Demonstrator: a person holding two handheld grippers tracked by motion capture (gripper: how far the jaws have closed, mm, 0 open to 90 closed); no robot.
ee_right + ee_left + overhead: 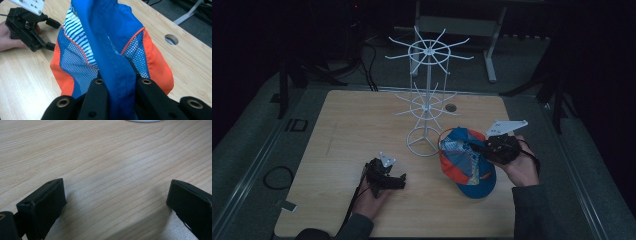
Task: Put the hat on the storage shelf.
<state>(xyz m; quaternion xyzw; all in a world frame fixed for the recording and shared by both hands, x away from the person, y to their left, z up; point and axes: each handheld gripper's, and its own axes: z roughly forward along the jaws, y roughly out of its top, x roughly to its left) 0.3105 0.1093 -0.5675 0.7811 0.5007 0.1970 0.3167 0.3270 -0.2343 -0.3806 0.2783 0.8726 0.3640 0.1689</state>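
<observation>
Black jaws of the right gripper (117, 82) pinch the blue cap (110, 45).
Left gripper (398, 180), lower left, gapes wide over bare table (342, 130).

High view overlooks table (337, 130); claw views close (shared tabletop).

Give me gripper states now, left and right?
Left gripper: open, empty, fingers spread over the table.
Right gripper: closed on the cap.

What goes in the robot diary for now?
right gripper: shut on cap | left gripper: open, on table | rack: bare
</observation>
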